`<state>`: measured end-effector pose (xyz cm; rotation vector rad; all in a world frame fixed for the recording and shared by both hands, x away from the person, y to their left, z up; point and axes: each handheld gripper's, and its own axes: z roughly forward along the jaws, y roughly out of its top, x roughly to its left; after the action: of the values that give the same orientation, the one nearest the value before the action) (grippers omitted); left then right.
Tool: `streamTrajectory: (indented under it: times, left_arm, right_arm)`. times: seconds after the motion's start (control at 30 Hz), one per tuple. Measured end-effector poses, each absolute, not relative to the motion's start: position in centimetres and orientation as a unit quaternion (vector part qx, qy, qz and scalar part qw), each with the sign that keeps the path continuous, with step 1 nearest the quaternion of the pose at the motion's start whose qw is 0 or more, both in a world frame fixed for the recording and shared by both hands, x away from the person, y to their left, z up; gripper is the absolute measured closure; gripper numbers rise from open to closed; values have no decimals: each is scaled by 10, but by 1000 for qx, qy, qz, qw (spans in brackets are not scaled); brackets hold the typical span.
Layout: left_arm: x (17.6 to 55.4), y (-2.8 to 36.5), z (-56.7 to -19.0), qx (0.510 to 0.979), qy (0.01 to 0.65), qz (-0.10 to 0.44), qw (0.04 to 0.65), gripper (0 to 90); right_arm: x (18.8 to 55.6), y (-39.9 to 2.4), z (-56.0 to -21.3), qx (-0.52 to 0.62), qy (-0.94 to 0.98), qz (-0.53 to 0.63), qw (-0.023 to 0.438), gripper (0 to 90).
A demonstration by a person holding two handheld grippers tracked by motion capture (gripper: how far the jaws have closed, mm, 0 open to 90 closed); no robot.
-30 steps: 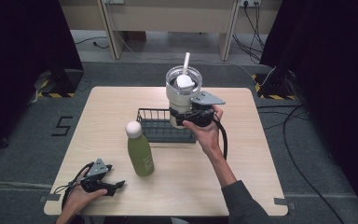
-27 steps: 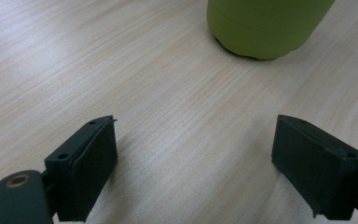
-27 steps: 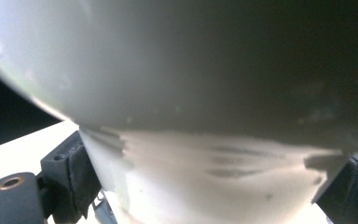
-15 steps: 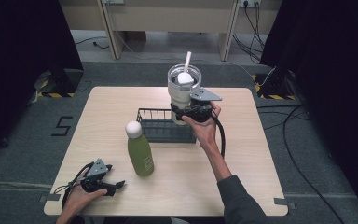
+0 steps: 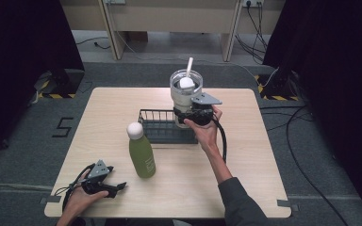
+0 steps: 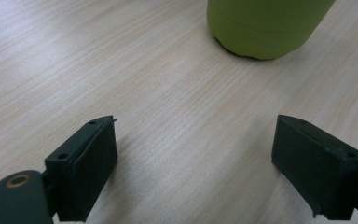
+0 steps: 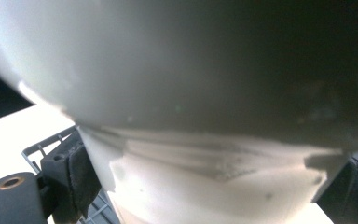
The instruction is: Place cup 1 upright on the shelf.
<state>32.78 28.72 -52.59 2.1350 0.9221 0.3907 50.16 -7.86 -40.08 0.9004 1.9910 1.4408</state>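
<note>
On the light wooden table (image 5: 264, 160), the right gripper (image 5: 188, 117) clamps the narrow base of a white lidded tumbler with straw (image 5: 185, 92) over the black wire rack (image 5: 162, 129), while the left gripper (image 5: 115, 188), jaws apart and empty, rests near a green white-capped bottle (image 5: 140, 151).

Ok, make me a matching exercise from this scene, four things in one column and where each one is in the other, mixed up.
Things:
1. tumbler
2. green bottle
3. wire basket
4. left hand-held gripper

Places:
A. standing in front of the basket
B. near corner of the table, jaws open
C. clamped in the right hand-held gripper
D. middle of the table

Pairs: 1-C, 2-A, 3-D, 4-B
</note>
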Motion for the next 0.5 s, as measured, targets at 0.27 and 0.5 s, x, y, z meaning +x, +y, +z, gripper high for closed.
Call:
streamTrajectory:
  times: [0.27, 0.5]
  left_arm:
    - [328, 287, -526, 837, 361, 153, 382, 133]
    - [328, 287, -526, 836, 361, 154, 382, 133]
  right_arm:
    - [502, -75, -411, 330, 741, 525, 256, 106]
    - [502, -74, -426, 335, 744, 520, 251, 106]
